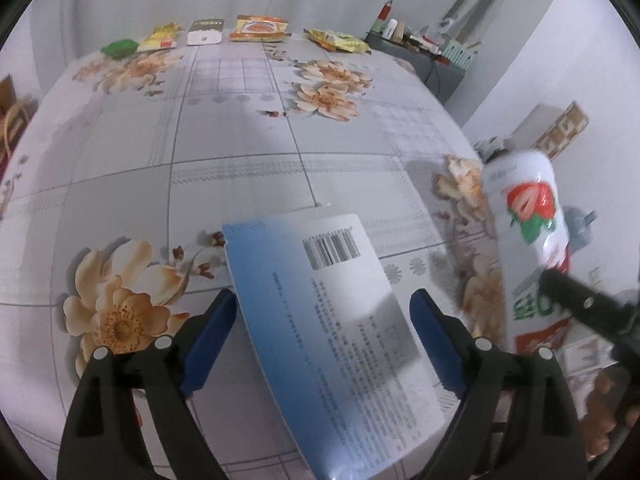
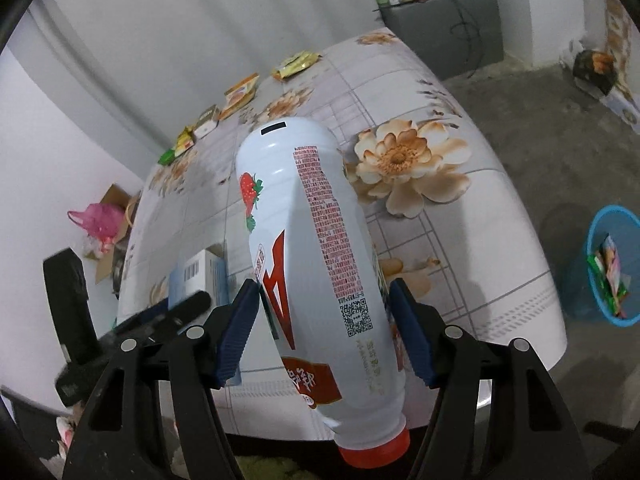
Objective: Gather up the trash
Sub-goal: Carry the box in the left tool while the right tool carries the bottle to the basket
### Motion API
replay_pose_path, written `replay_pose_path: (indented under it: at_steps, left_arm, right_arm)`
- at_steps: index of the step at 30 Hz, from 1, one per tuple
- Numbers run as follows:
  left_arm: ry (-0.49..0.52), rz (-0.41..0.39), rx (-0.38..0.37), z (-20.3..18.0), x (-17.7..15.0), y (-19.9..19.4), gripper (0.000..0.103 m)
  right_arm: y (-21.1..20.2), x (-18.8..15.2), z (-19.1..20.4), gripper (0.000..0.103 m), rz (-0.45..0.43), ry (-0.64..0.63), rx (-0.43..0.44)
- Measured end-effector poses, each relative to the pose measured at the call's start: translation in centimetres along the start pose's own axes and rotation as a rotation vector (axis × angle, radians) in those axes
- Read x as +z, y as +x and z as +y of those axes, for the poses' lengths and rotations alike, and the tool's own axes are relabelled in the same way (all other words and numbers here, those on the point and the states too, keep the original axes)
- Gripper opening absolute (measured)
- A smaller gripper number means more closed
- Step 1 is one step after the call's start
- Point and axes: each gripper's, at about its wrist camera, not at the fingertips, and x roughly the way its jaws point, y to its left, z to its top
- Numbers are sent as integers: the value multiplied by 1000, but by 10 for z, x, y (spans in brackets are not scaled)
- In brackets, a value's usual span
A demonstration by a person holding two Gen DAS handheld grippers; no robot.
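A: Nearest the left camera, the left gripper (image 1: pixel 324 316) stood with its ribbed blue pads spread wide around a flat blue-and-white box (image 1: pixel 340 344). The right pad was clear of the box's edge; the left one lay at its corner, and whether it touched could not be told. The box bore a barcode and fine print on smooth card.

B: And the right gripper (image 2: pixel 324 320) had its pads pressed on a white plastic bottle (image 2: pixel 316 260), a rounded one with a glossy strawberry label and a red cap, cap end toward the camera. The bottle was tilted above the table's near edge.

A: The left view caught that bottle from the side, at the right margin, with one black finger across it. It showed none of the floor.

B: The right view did: rough grey floor, and a blue plastic bin (image 2: pixel 600 304) well to the right of the table with bright wrappers inside. At the left it also showed a pink bag (image 2: pixel 98 220) by a cardboard box (image 2: pixel 114 200).

A: Both showed the table (image 1: pixel 240 136) under a smooth cloth printed with a grid and large orange flowers.

B: Along its far edge lay a row of crinkled snack packets (image 1: pixel 260 28), yellow, orange and green, with a small white carton (image 1: pixel 205 32) among them. Beyond stood a grey cabinet (image 2: pixel 444 24) cluttered with small bottles.
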Motion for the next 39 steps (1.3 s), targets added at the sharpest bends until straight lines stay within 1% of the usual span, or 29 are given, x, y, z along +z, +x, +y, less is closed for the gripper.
replay_pose_path:
  at_steps: [2,3,7,9,11,14,18,23,33,36,38,39]
  left_arm:
    - [29,-11,21,-4,-3,3,87]
    - [46,-21,32,-6,-4,4,87]
    - [98,-48,44,-12,-7,3,87]
    - [111,-53,43,-13,-8,3,87]
    - [127,-59,45,-15,-8,3,87]
    - [162,-73,57,-19,-9,2,86]
    - [180,-79,67,-23,-9,1,86]
    - [194,-74,72,-25,-9,1,87]
    - [196,-66,71,-25,-9,2,87]
    - [202,-69,74,-25,-10,2,86]
    - [206,-72,76,-26,-10,2,86]
    - [208,-74,77,-26,-10,1,86]
  right_arm:
    - [5,0,-2,63,12,10,-7]
    - [5,-5,-4,63,15,16,-12]
    - [12,-2,-8,64,35,34,-17]
    - [12,0,-8,66,41,31,-20]
    - [14,2,-9,72,53,34,-19]
    - [17,4,-8,74,70,22,-33]
    - [23,5,-8,75,92,8,-50]
    - [28,5,-8,75,107,-1,-58]
    - [30,6,-9,74,110,-1,-59]
    - [30,6,-9,71,107,-4,-66]
    - [31,6,-10,66,105,-2,-64]
    - [31,6,-10,66,104,-1,-60]
